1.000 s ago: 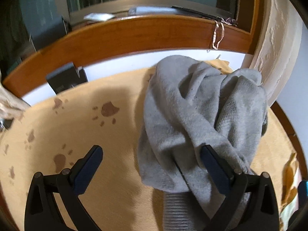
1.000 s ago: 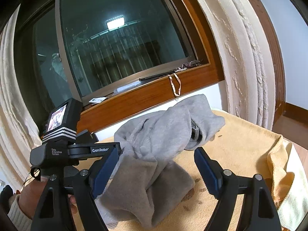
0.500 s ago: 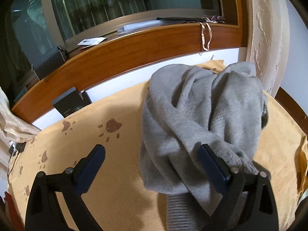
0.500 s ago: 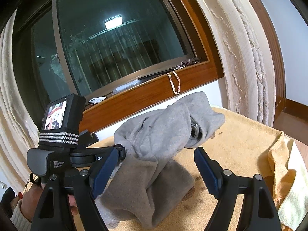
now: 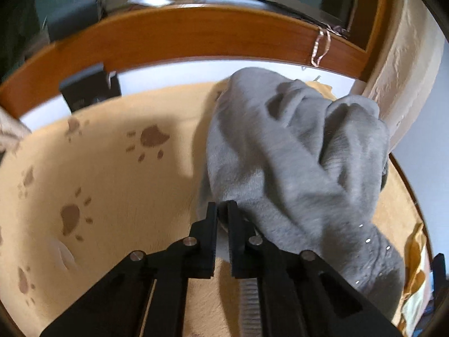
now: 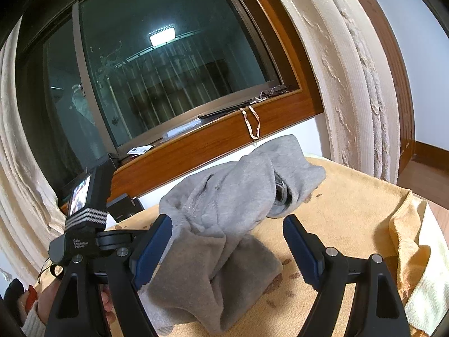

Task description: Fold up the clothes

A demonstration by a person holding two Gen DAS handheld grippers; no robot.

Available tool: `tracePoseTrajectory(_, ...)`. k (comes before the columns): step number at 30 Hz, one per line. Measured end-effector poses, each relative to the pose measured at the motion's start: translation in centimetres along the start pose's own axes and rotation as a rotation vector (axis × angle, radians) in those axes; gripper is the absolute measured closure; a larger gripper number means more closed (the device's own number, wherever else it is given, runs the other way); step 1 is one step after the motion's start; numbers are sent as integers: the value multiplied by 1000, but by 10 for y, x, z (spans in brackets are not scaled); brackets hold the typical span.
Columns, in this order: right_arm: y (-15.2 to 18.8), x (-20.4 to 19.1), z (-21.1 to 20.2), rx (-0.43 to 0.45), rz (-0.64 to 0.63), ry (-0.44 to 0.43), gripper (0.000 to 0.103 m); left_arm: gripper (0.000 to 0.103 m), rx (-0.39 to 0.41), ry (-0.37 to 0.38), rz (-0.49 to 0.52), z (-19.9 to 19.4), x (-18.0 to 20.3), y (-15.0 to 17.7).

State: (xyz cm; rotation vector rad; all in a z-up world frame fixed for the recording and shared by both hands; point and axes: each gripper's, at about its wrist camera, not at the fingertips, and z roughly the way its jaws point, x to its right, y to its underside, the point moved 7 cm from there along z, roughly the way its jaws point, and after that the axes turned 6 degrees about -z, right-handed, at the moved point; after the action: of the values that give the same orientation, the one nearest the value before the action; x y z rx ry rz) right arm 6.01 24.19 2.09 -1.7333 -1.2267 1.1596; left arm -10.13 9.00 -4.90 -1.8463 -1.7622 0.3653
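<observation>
My left gripper (image 5: 223, 210) pinches the near edge of the crumpled grey sweater (image 5: 294, 154) on the yellow blanket (image 5: 112, 182); my right gripper (image 6: 224, 250) stands spread; that thin pinch could slip when lifted.

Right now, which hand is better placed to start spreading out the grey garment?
Left, probably. The left tool is shut on the grey garment's near edge, so it could pull right away. The right tool is open, its pads apart with fabric only lying between them.

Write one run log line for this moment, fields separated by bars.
left gripper: jaws shut on grey sweater edge | right gripper: open | sweater: crumpled
</observation>
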Motion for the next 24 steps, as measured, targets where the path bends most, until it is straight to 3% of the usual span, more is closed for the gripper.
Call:
tracePoseTrajectory(3, 0, -1, 0, -5, -7, -1, 20, 94, -67, 97, -68, 6, -5, -2)
tracePoseTrajectory(5, 0, -2, 1, -6, -11, -1, 20, 82, -108, 156, -136, 10, -10, -8)
tracePoseTrajectory(7, 1, -2, 1, -8, -9, -5, 20, 33, -123, 206, -202, 10, -16, -15)
tracePoseTrajectory(8, 1, -3, 2, -10, -9, -8, 20, 24, -119, 236, -240, 9, -20, -19)
tracePoseTrajectory(12, 2, -6, 2, -16, -16, -23, 20, 21, -94, 280, -319, 6, -29, -31)
tracePoseTrajectory(16, 2, -5, 3, -15, -13, -24, 20, 21, -152, 286, -316, 24, -25, -40)
tracePoseTrajectory(24, 2, -5, 3, -24, -10, -31, 20, 21, -195, 466, -391, 44, -4, -70)
